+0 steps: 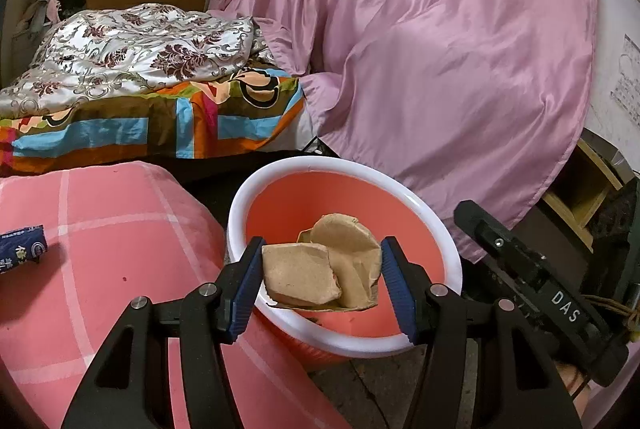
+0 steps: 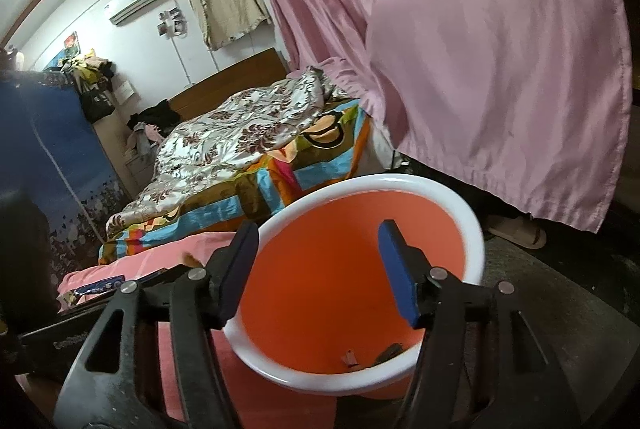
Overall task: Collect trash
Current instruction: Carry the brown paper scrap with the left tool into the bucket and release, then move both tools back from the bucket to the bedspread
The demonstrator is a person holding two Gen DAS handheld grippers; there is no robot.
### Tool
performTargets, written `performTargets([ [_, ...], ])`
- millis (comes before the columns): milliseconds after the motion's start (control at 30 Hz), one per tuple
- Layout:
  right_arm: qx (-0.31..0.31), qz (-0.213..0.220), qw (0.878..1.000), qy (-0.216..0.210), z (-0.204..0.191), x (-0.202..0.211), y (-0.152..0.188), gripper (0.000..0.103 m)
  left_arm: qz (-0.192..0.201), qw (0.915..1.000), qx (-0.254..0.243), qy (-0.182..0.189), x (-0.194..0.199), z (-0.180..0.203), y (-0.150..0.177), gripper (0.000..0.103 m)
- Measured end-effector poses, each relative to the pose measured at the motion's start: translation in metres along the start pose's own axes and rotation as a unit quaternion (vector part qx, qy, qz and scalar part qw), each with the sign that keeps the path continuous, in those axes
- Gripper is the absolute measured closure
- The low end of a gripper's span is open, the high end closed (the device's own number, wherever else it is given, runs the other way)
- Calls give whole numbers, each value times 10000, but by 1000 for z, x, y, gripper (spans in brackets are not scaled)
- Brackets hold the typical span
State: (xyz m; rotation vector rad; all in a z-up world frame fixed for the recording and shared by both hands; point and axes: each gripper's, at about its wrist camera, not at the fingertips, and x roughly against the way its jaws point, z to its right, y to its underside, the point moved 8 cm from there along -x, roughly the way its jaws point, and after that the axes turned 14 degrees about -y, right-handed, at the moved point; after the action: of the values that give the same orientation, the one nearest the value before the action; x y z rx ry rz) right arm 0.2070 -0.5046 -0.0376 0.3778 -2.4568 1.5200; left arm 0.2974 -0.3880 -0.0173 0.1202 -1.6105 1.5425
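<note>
A: What's the biggest thing in front of you?

B: The pink curtain [image 1: 460, 49] fills the right side of your left wrist view, hanging down behind everything. To its left lies a bed with a floral quilt [image 1: 132, 49] over a bright patchwork sheet [image 1: 160, 125]. Nearer you sits a pink checked cushion [image 1: 100, 249], with a small blue packet [image 1: 22, 247] resting on its left edge.

A: And the bin?

B: Your orange bucket [image 1: 440, 289] with the white rim stands just beside the cushion, on the floor. In the right wrist view the same bucket [image 2: 476, 229] tilts toward you, and a few small scraps lie at its bottom; I can't make out what they are.

A: How do my grippers stand?

B: Your left gripper [image 1: 320, 281] is clamped on a crumpled brown paper wad [image 1: 324, 269], blue pads pressing both sides, and you hold it over the bucket's mouth. Your right gripper [image 2: 316, 269] has its jaws spread wide with nothing between them, poised above the bucket opening. Its black body [image 1: 536, 277] shows at the right of the left wrist view.

A: Anything else small?

B: A tan slipper [image 2: 516, 233] lies on the floor under the curtain hem.
</note>
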Motion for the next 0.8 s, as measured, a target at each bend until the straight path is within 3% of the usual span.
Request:
performTargets([
  [167, -44, 53, 10000, 47, 8, 4, -3, 31, 7, 10000, 52, 77, -4, 2, 1, 38],
  [367, 44, 91, 9999, 44, 6, 7, -5, 28, 15, 9999, 110, 44, -5, 2, 0, 38],
  [633, 349, 361, 9982, -318, -29, 14, -10, 11, 629, 9972, 236, -320, 33, -13, -7, 37],
  [733, 490, 476, 9962, -538, -51, 18, -7, 1, 1009, 9923, 285, -658, 63, -31, -7, 13],
  [800, 598, 631, 9940, -664, -67, 23, -5, 0, 1263, 9876, 318, -879, 81, -43, -5, 11],
])
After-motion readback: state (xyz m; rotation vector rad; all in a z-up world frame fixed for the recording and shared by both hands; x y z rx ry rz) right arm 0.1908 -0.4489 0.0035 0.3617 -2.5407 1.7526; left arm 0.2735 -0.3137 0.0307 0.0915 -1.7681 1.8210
